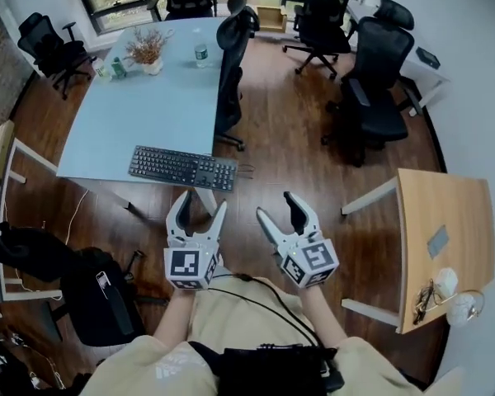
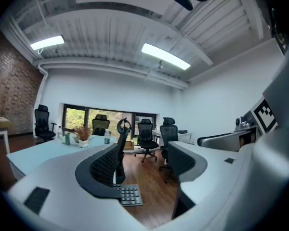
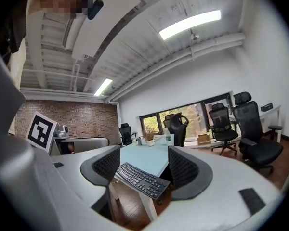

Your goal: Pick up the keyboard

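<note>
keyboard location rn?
Head view, left of centre: the black keyboard lies along the near edge of the pale blue table, at its right corner. It sits just ahead of the open left tool, untouched.

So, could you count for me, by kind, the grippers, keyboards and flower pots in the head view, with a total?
Grippers: 2, the left gripper and the right gripper
Keyboards: 1, the keyboard
Flower pots: 1, the flower pot
Total: 4
</note>
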The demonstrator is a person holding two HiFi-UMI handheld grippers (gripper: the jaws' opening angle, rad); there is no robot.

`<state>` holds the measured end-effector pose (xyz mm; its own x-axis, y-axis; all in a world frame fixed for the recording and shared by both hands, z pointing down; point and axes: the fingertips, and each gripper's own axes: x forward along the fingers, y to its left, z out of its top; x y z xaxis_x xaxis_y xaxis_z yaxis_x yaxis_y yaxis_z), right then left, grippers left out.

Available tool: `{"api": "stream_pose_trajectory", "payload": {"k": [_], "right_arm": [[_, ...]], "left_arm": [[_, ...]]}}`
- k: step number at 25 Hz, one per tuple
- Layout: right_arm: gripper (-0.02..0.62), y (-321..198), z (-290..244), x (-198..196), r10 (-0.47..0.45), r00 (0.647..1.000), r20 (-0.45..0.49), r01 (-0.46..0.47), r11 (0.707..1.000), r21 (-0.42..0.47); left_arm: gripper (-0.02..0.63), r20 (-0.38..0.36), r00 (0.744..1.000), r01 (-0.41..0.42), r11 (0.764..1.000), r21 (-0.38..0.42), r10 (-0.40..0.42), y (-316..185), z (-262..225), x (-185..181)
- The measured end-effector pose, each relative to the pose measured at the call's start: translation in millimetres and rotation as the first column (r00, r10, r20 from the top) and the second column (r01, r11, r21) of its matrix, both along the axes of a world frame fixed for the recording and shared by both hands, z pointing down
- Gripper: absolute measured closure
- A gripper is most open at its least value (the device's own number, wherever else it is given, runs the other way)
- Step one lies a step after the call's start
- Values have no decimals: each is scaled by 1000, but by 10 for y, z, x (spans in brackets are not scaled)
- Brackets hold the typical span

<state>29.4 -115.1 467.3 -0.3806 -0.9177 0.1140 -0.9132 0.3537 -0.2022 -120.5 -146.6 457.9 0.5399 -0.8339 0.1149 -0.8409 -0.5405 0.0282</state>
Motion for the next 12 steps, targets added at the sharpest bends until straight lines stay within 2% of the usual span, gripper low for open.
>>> {"api": "stream_pose_trajectory", "payload": {"k": [7, 9, 12], "right_arm": [[257, -738, 302, -1101, -146, 989, 10, 146, 986, -85], [257, -851, 428, -1243, -182, 983, 12, 182, 975, -130], [256, -995, 640, -1247, -198, 980, 38, 201, 963, -181]], "left_arm": [[285, 47, 997, 71, 995, -64, -68, -678, 332, -1033], [285, 66, 992, 114, 989, -95, -108, -803, 451, -1281], [285, 81, 981, 188, 970, -156, -177, -874, 667, -1569]]}}
